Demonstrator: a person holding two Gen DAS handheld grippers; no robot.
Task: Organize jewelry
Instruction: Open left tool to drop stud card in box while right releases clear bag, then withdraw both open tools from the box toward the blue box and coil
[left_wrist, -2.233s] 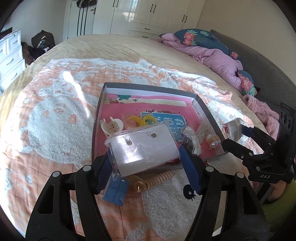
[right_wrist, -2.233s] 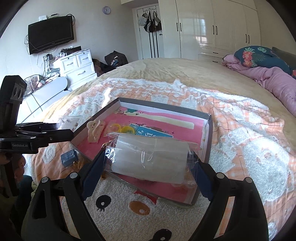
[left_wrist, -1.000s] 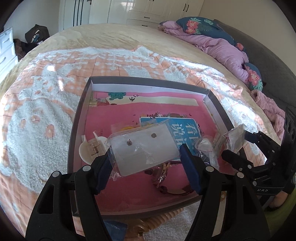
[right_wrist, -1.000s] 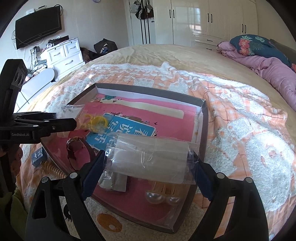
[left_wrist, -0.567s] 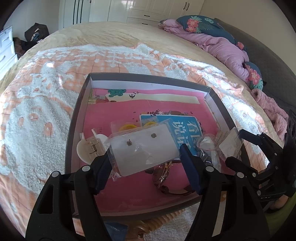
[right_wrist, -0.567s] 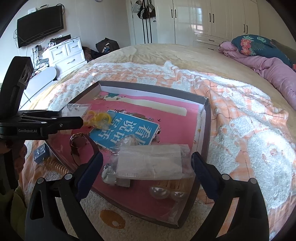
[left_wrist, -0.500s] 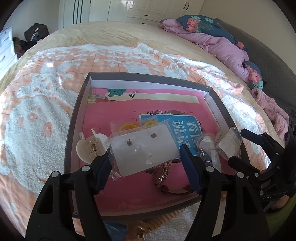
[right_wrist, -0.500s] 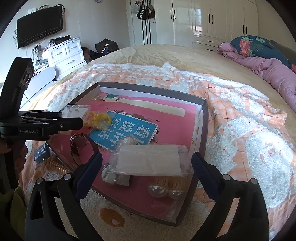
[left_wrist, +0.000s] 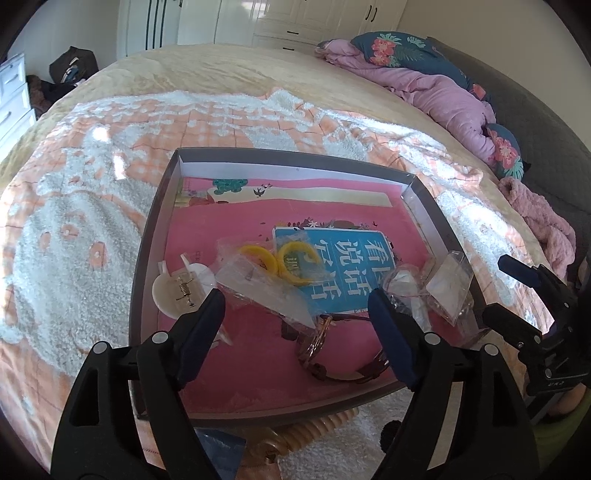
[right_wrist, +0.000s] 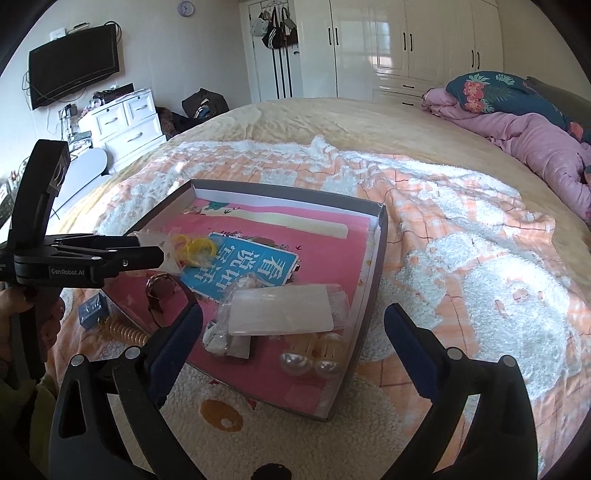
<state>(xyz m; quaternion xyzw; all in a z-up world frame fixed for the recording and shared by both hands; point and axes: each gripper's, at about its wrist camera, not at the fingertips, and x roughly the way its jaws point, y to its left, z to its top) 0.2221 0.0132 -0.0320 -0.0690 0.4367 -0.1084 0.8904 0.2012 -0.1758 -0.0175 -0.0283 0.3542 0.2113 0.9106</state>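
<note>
A grey tray (left_wrist: 149, 236) with a pink floor lies on the bed; it also shows in the right wrist view (right_wrist: 376, 254). My left gripper (left_wrist: 295, 310) is open above the tray's near edge. A clear bag with earrings (left_wrist: 266, 288) lies loose under it, on a bag of yellow rings (left_wrist: 291, 258). My right gripper (right_wrist: 293, 328) is open over the tray's near right corner. A clear bag with a white card (right_wrist: 280, 310) lies below it, next to pearl clips (right_wrist: 310, 362). A brown watch (left_wrist: 332, 350) lies on the floor of the tray.
A white hair clip (left_wrist: 177, 291) lies at the tray's left side. A beige spiral tie (left_wrist: 317, 428) and a blue piece (left_wrist: 221, 446) lie on the blanket in front of the tray. Pink bedding (right_wrist: 535, 147) is piled at the far right.
My left gripper has opened and dropped the earring bag into the tray. My right gripper, which let go of its card bag earlier, has drawn back a little.
</note>
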